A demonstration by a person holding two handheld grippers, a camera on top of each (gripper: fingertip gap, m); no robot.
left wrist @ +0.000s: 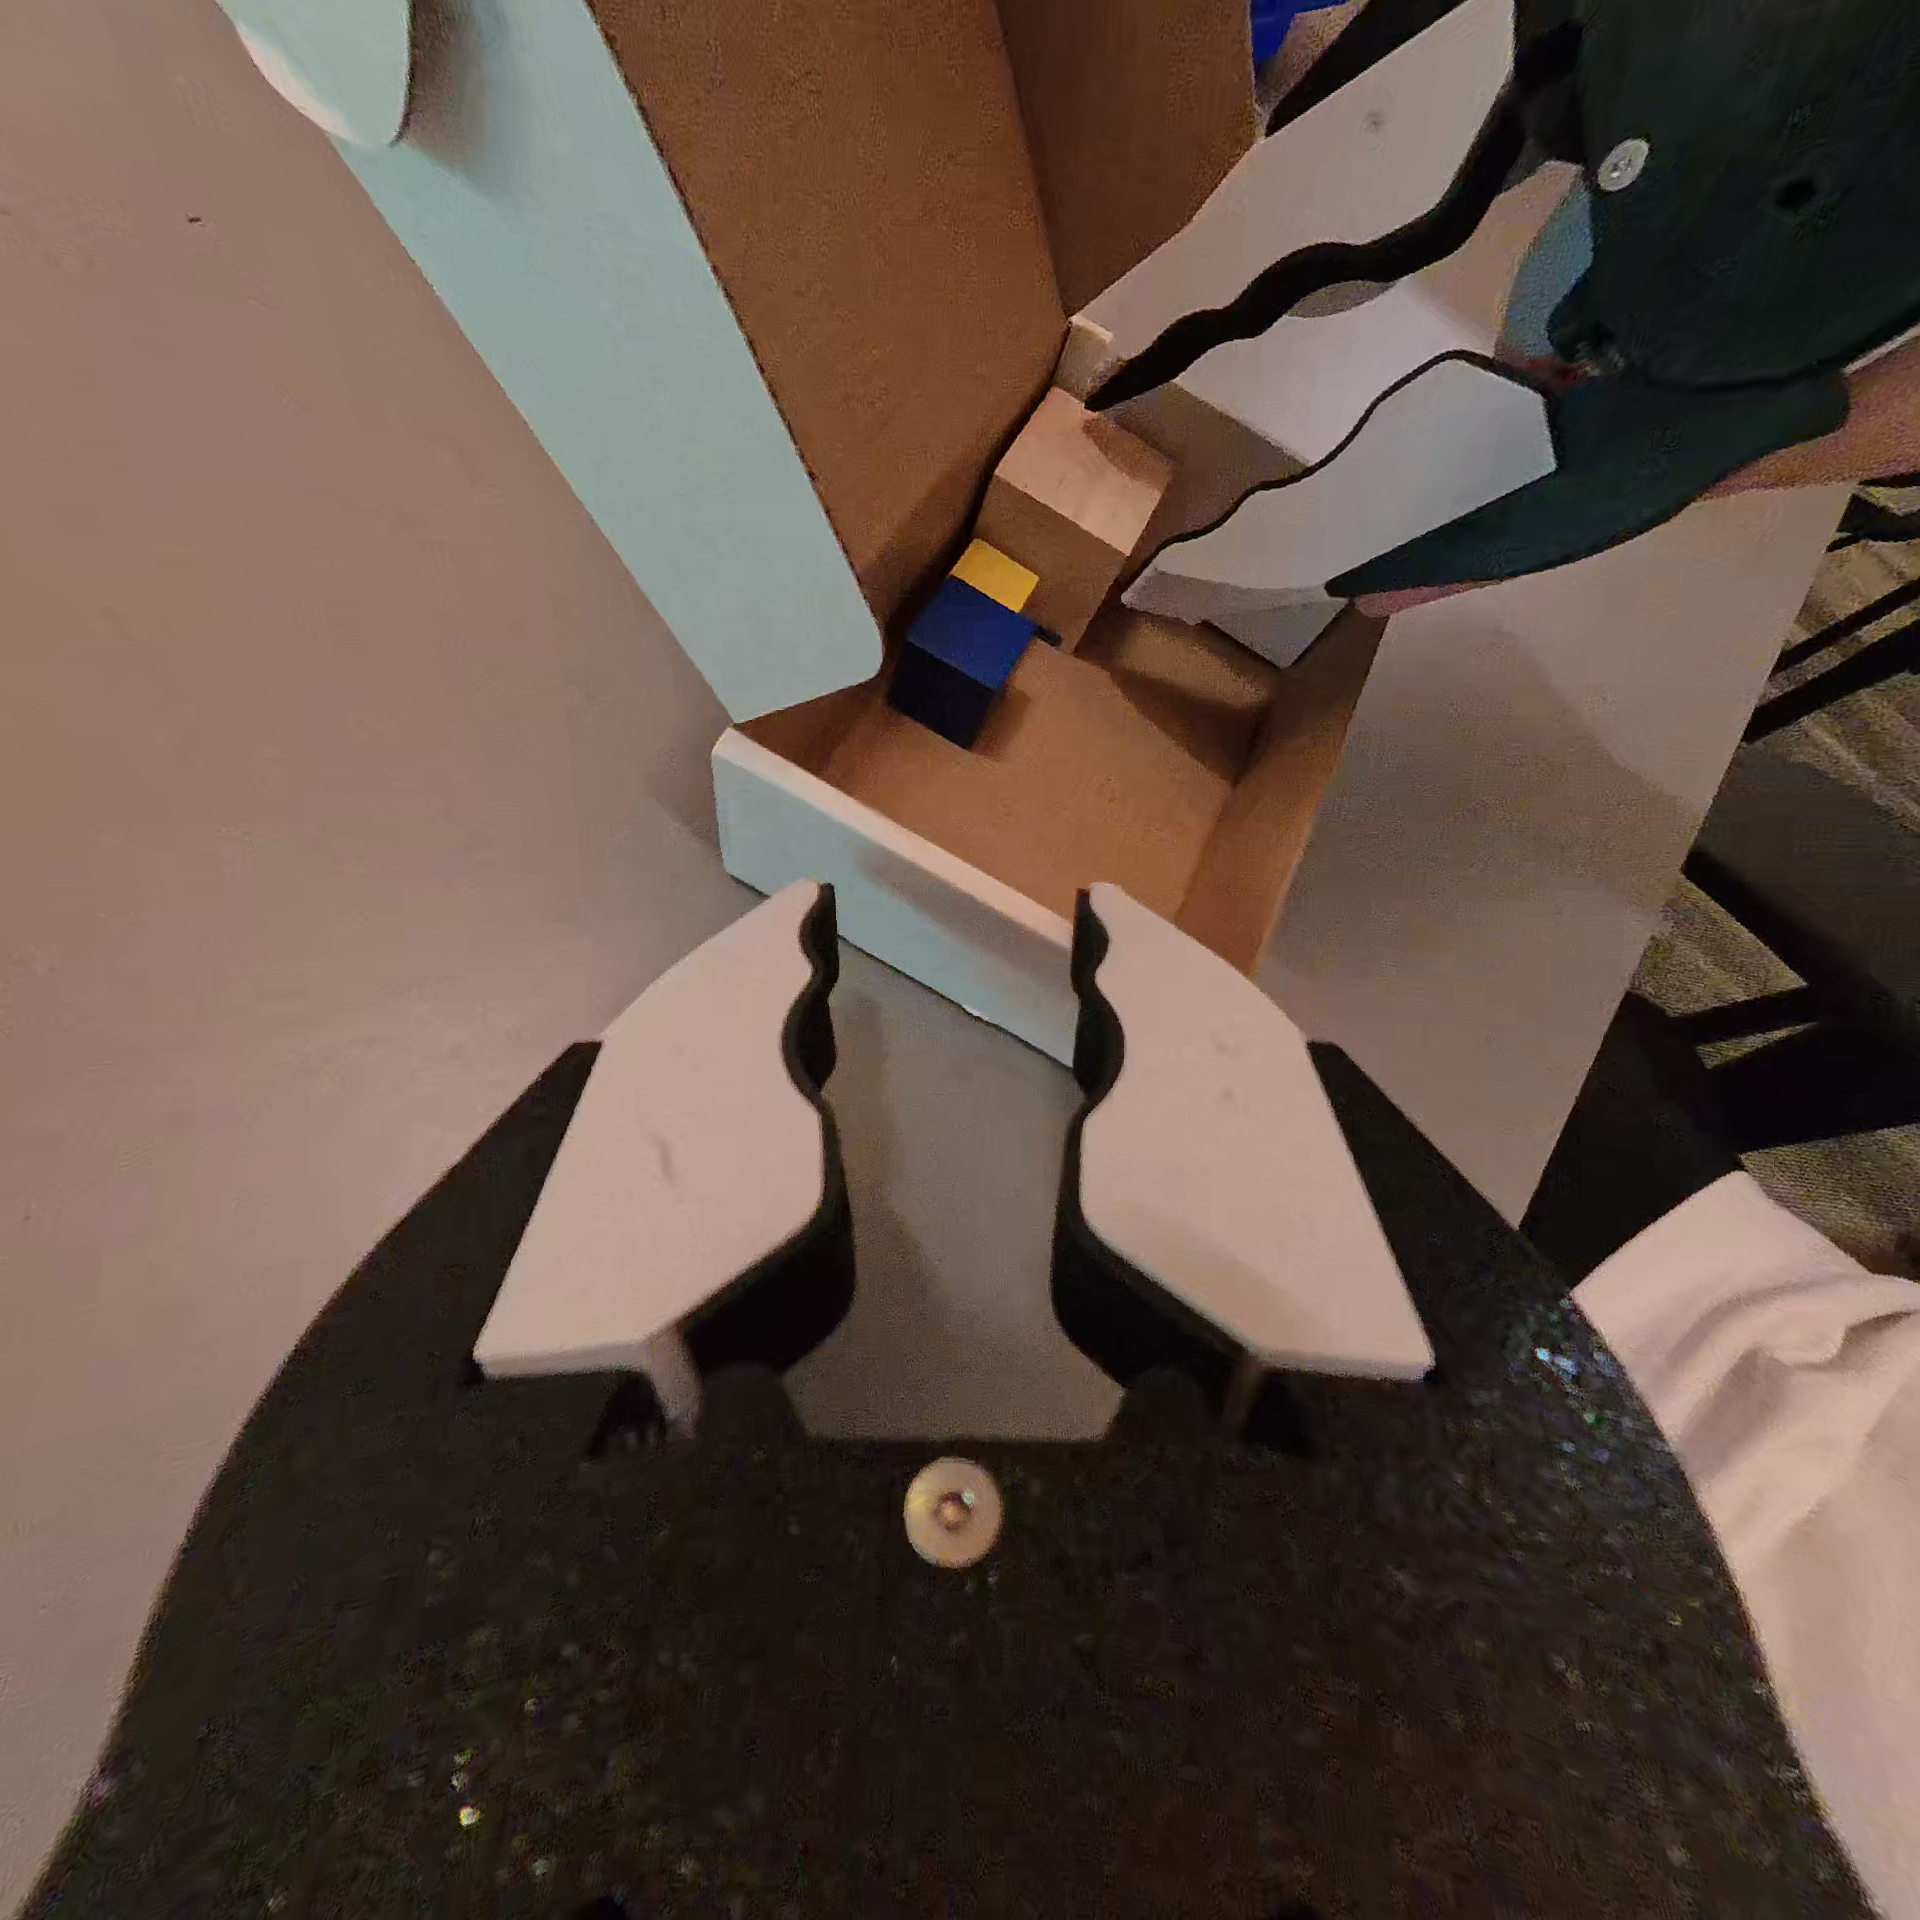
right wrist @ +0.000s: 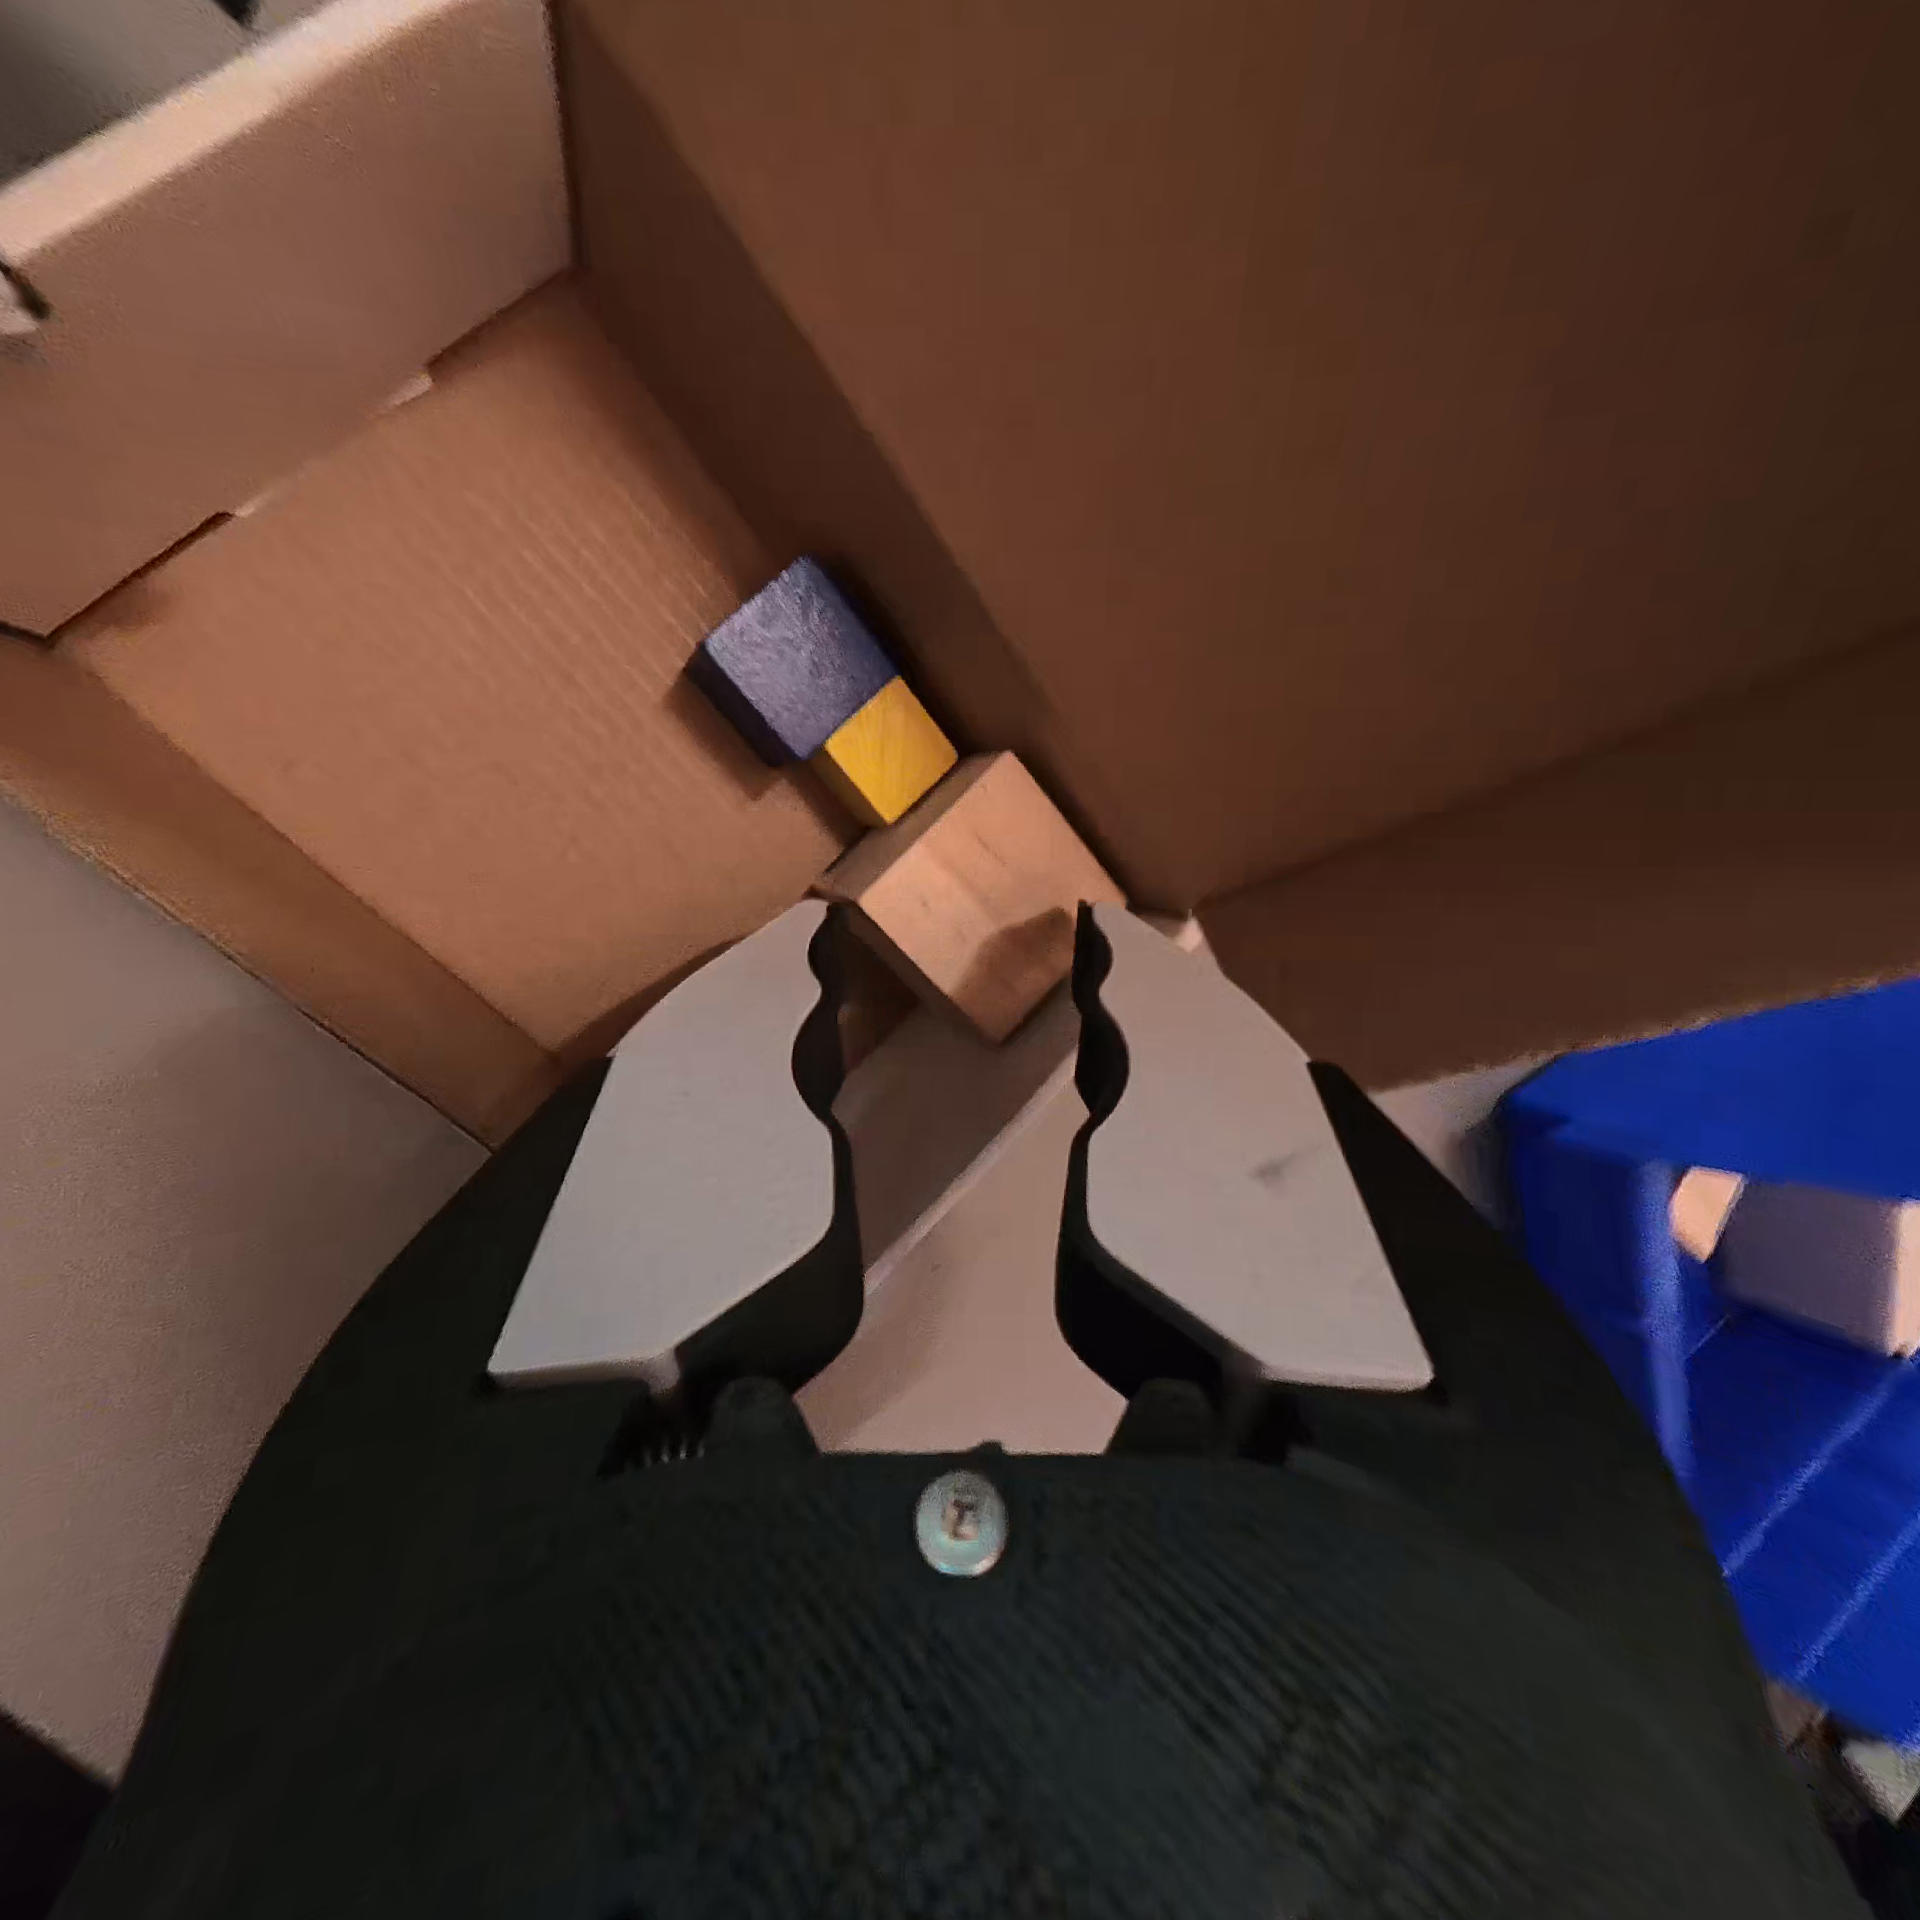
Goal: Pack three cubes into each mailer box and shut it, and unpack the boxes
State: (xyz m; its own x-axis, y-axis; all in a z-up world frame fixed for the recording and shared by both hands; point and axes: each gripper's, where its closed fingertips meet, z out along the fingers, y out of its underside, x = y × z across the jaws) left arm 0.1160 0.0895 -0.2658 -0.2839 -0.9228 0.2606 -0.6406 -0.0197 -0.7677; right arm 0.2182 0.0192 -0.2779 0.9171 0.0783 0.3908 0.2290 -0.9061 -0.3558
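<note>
I have both tongs at an open white mailer box (left wrist: 894, 894) with a brown cardboard inside. Three cubes sit in a row along its far inner wall: a blue cube (right wrist: 798, 655), a yellow cube (right wrist: 885, 746) touching it, and a plain wooden cube (right wrist: 966, 894) tucked in the corner.

My right gripper (right wrist: 954, 935) reaches into that corner, its fingers spread to a moderate gap and holding nothing, tips just beside the wooden cube. I judge the risk is here: the cube sits tight against the wall and the yellow cube, so one fingertip may land on top of it, or shove the yellow cube. The raised lid (left wrist: 852, 270) beyond the tongs could also be knocked.

My left gripper (left wrist: 954, 914) hovers low outside the box, just before its near wall, fingers parted and empty, pointing in at the cubes.

A blue bin (right wrist: 1704, 1299) holding another pale block lies to the right of my right tongs.
</note>
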